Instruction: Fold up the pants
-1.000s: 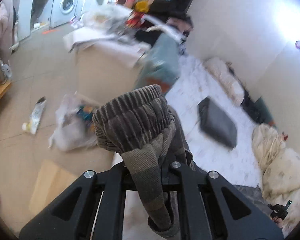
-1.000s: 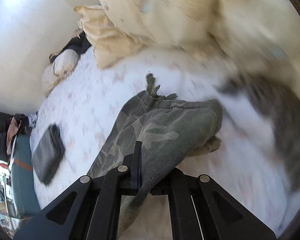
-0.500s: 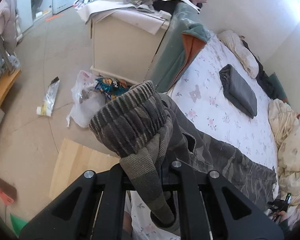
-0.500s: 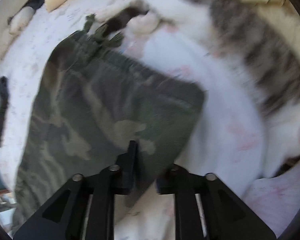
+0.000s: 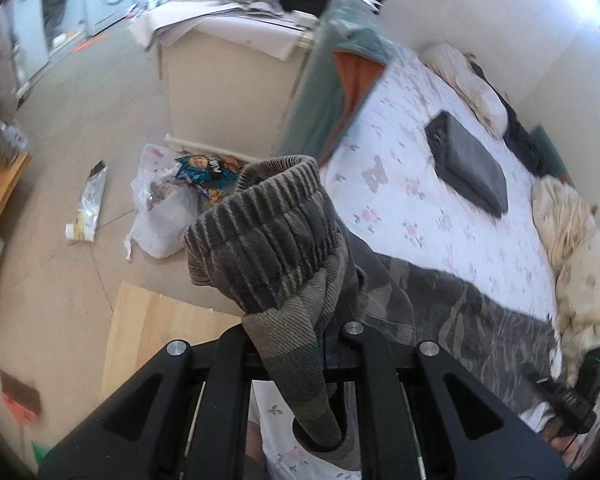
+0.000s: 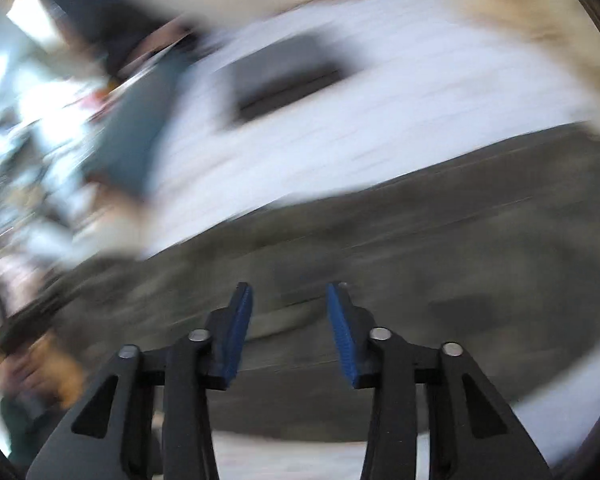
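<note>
- The bed (image 5: 400, 184), under a white sheet printed with small flowers, filled the space ahead of and to the right of the left gripper; in the blurred right wrist view it lay beyond the right gripper.
- A cream cabinet (image 5: 224, 92) piled with papers and clutter stood far ahead of the left gripper, on the floor beside the bed's far corner.
- The camouflage pants (image 5: 472, 320) lay stretched across the near part of the bed, running from the left gripper off to its right; in the right wrist view they (image 6: 420, 240) spread as a dark, smeared band just beyond the blue pads.
- A crumpled cream duvet (image 5: 580, 272) was heaped to the far right of the left gripper, past the pants.
- A folded grey garment (image 5: 468, 164) rested on the sheet well ahead of the left gripper, apart from the pants.
- A white plastic bag (image 5: 160, 216) with snack packets sat on the floor ahead and to the left of the left gripper.
- The left gripper (image 5: 296, 344) was clamped tight on the pants' ribbed cuff (image 5: 260, 236), which bunched up above the jaws and hung down between them.
- The right gripper (image 6: 288, 320) had its jaws apart and closing, with nothing pinched between the pads; the pants lay below and beyond them.
</note>
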Tool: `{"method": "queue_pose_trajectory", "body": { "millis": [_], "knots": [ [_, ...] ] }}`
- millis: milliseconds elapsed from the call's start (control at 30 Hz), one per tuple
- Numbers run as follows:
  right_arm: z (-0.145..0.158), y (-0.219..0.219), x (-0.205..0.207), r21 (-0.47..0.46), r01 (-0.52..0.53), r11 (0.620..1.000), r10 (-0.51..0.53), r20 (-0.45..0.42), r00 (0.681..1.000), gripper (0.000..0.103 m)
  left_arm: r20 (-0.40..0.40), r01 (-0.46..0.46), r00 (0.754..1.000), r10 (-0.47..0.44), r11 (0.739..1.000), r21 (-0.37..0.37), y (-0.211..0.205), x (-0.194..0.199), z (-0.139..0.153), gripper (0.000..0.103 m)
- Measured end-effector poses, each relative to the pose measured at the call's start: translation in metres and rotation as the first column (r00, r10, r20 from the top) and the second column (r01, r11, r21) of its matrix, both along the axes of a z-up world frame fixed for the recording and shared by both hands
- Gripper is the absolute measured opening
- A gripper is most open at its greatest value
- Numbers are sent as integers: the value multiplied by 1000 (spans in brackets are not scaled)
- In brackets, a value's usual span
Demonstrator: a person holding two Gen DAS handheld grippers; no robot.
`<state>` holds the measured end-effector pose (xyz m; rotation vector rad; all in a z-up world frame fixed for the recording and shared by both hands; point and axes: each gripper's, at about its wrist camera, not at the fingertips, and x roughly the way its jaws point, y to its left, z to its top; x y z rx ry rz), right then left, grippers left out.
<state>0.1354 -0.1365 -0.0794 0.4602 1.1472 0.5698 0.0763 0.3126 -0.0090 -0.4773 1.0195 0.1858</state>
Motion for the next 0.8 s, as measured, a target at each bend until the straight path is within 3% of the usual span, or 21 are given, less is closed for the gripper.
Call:
{"method": "queue_pose_trajectory", "body": {
  "millis": [67,167,233,333,433,467,600,700,767,800],
  "knots": [
    [-25,79,-9,67,-124,990,126,-37,991,20,-3,26,1000,-26,999,27,-7,2,2,7],
    [-61,156,-16,105,-244,964,254,-88,963,13,5,81,997,-82,996,46,-19,5,3,7],
    [-85,189,-15,63,-284,957,290,-135,947,10,4,124,992,-125,991,44,-27,8,3,7],
    [-121,210,-18,5,-299,954,292,-232,928,7,-60,215,975,-215,977,-2,-45,15,-11,7],
    [-121,201,-12,38,-302,953,300,-274,914,5,-45,244,969,-241,967,70,-57,16,-5,7],
    [-114,192,-11,37,-305,952,303,-261,916,9,-43,251,968,-249,964,84,-60,16,-3,7],
    [-71,125,-14,3,-284,959,282,-142,949,10,-35,274,962,-271,951,142,-73,15,3,7],
    [-49,54,-11,-6,-182,983,180,-106,978,20,-29,302,953,-302,930,209,-89,13,10,7],
    [-37,-2,-4,-43,-98,994,93,-101,991,66,-17,319,945,-326,911,262,-108,15,18,7],
    [-37,-28,-6,-45,-59,997,54,-94,994,70,-9,323,942,-336,898,300,-122,15,24,7]
  ]
}}
